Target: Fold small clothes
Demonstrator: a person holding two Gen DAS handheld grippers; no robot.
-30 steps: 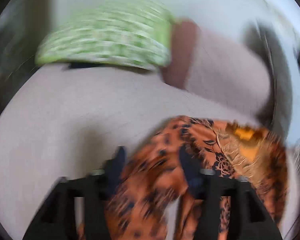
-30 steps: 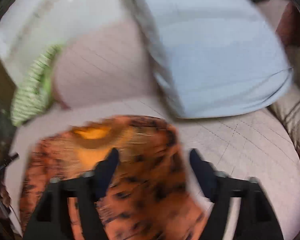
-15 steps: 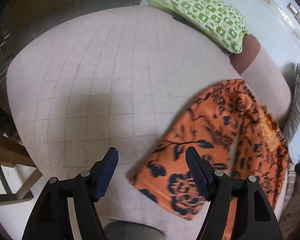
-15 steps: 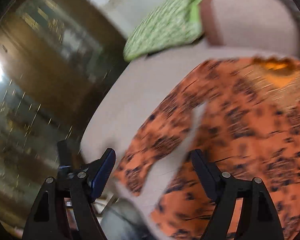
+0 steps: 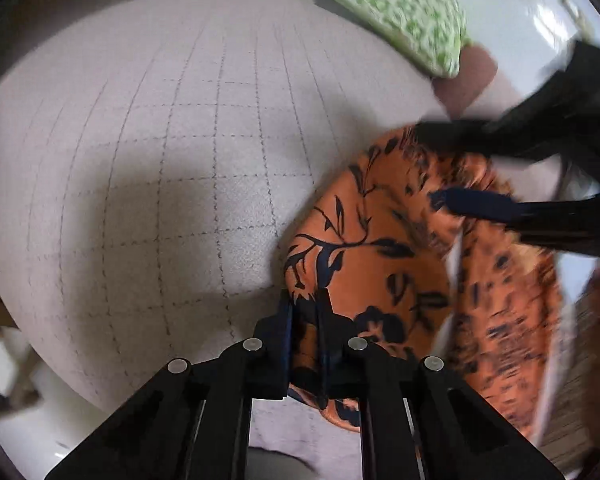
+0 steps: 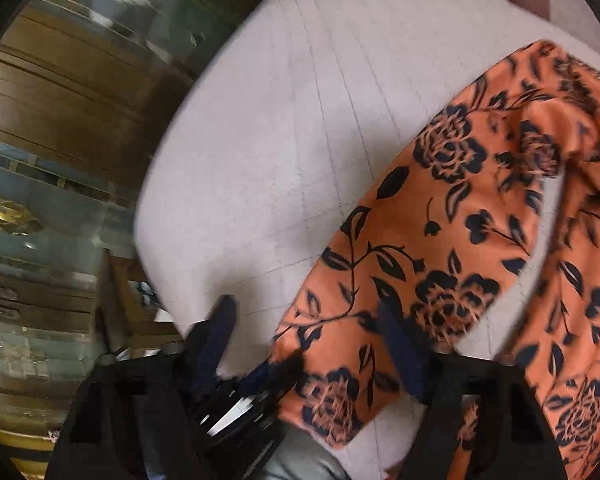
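Quilted pale mattress (image 5: pixel 172 168) carries the orange floral garment (image 5: pixel 380 264) near its front corner; thin, limp, light cloth, best taken by hem corners. Left hand-held gripper (image 5: pixel 306 320) pinches its hem; right hand-held gripper (image 6: pixel 308 344) is closing around the edge, pads not yet pressing

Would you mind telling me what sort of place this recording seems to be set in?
Probably a home, perhaps a bedroom or living room. An orange floral garment lies on a soft quilted pale surface, a green patterned pillow sits at its far edge, and dark wooden furniture stands beside it.
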